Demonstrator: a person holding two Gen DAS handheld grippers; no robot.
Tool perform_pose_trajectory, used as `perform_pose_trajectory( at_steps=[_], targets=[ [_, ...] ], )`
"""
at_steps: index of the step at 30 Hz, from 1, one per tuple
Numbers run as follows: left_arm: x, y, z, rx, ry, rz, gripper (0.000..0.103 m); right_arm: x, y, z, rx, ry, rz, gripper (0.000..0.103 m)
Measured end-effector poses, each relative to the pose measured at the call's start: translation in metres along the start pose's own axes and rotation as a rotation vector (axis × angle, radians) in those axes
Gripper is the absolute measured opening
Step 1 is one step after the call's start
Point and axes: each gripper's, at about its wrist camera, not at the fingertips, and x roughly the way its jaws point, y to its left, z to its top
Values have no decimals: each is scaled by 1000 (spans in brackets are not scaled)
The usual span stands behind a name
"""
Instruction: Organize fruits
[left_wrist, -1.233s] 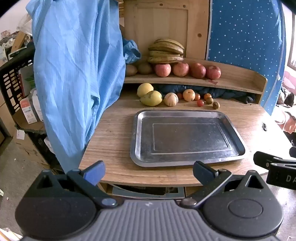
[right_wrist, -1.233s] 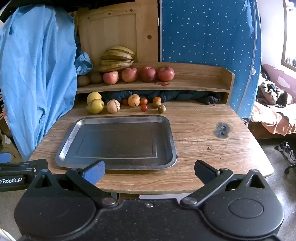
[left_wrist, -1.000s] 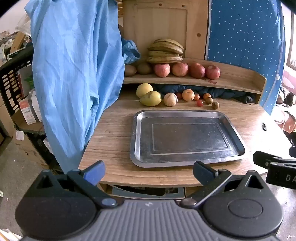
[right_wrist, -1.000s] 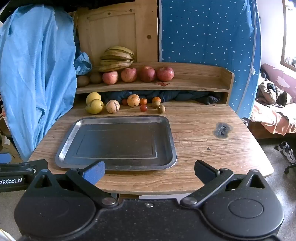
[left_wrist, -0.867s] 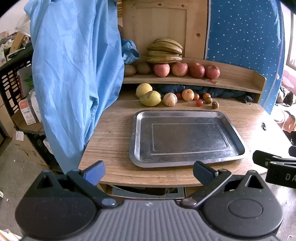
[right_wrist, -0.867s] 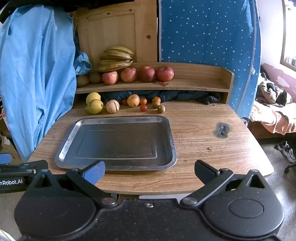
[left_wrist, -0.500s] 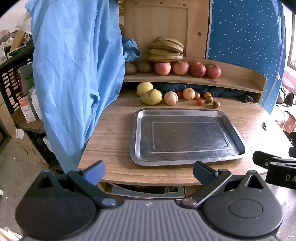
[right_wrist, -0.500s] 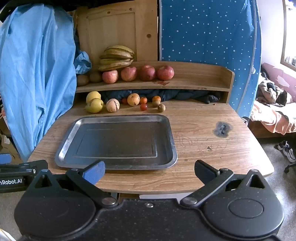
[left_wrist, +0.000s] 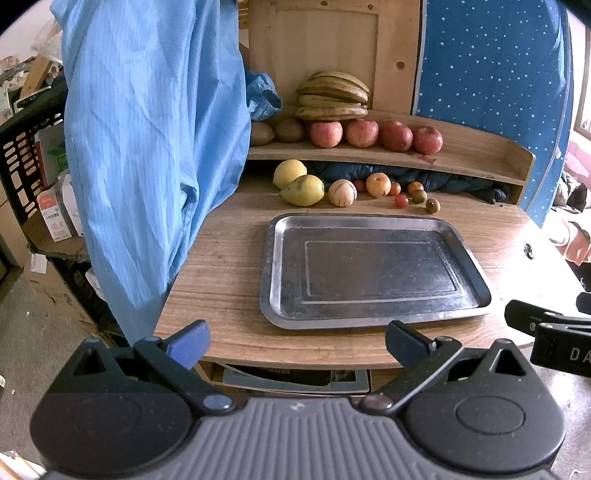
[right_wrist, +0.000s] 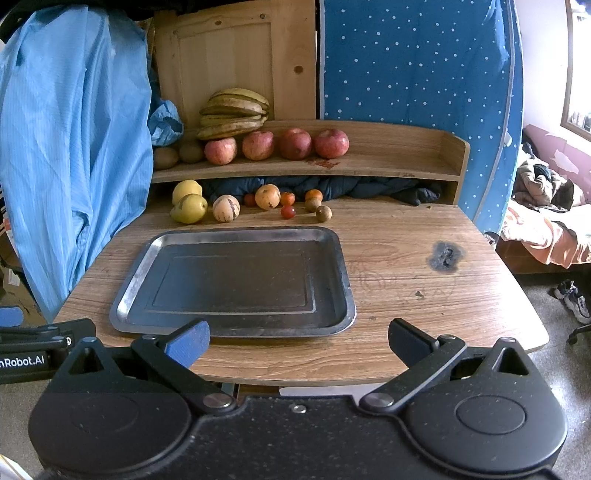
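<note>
An empty metal tray (left_wrist: 273, 258) (right_wrist: 343, 266) lies in the middle of the wooden table (right_wrist: 406, 288). Behind it is a row of fruit: a yellow pear (left_wrist: 303, 190) (right_wrist: 189, 208), a striped melon-like fruit (right_wrist: 226, 208), an orange (right_wrist: 267, 196) and several small tomatoes and brown fruits. On the shelf (right_wrist: 388, 155) above are several red apples (right_wrist: 295, 143) and a bunch of bananas (right_wrist: 232, 110). My left gripper (left_wrist: 295, 341) and right gripper (right_wrist: 297, 343) are both open and empty, held at the table's front edge, short of the tray.
A blue garment (left_wrist: 147, 147) hangs over the table's left side. A dark cloth (right_wrist: 332, 184) is stuffed under the shelf. A burn mark (right_wrist: 445, 256) is on the table's right part. A black crate (left_wrist: 22, 155) stands at the far left.
Both views have shifted very slightly; the grippers stay open and nothing on the table has moved.
</note>
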Motion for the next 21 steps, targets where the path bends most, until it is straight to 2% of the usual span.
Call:
perform_pose_trajectory(
  at_steps=[21],
  targets=[
    [8, -3, 5, -17, 21, -5, 103, 12, 2, 4, -6, 17, 0, 102]
  ],
)
